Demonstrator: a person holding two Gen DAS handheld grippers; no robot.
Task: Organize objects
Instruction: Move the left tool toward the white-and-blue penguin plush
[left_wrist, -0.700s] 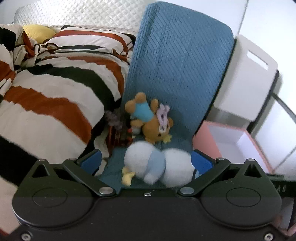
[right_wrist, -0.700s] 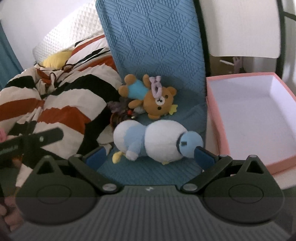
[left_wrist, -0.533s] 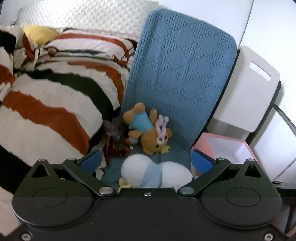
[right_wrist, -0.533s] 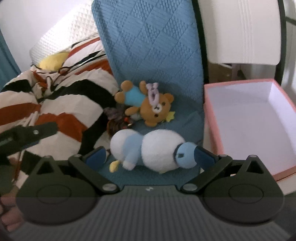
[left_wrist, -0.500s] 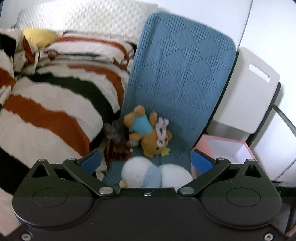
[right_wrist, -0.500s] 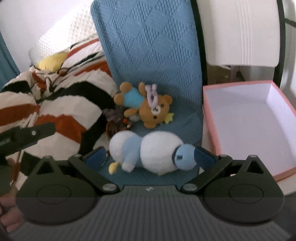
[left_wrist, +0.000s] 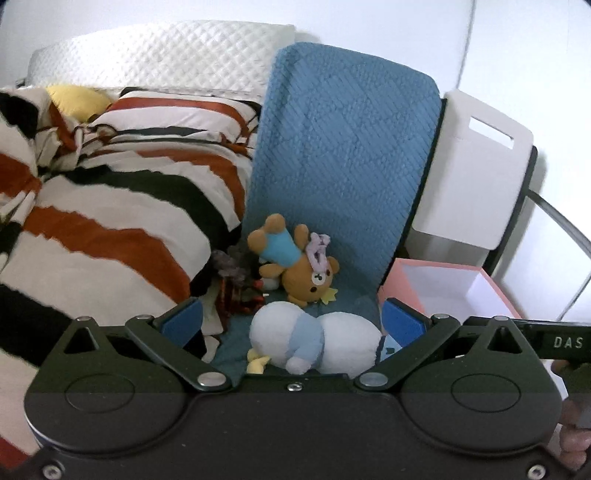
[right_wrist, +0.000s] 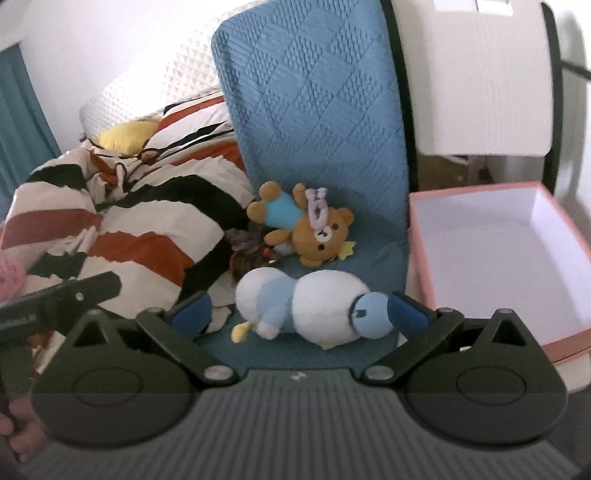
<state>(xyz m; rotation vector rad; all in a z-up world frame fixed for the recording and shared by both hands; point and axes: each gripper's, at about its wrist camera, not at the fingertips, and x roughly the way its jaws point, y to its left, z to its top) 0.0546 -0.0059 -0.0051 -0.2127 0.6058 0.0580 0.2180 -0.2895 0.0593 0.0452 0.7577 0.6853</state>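
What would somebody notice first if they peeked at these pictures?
Probably the big white and blue plush toy lying on its side on the blue quilted mat, nearest the cameras. Just behind it a brown teddy bear in a blue shirt lies tipped over. To the right sits an open pink box with nothing in it, and to the left a rumpled striped blanket.

Dark bundle (right_wrist: 248, 254) wedged between striped duvet (right_wrist: 122, 229) and brown bear (right_wrist: 303, 229): partly covered, too indistinct to identify. White plush (left_wrist: 317, 339): blue head hidden behind a blue pad in left-wrist view. Pink box (right_wrist: 498, 258): near corner masked by the gripper body; right rim meets the picture's edge.
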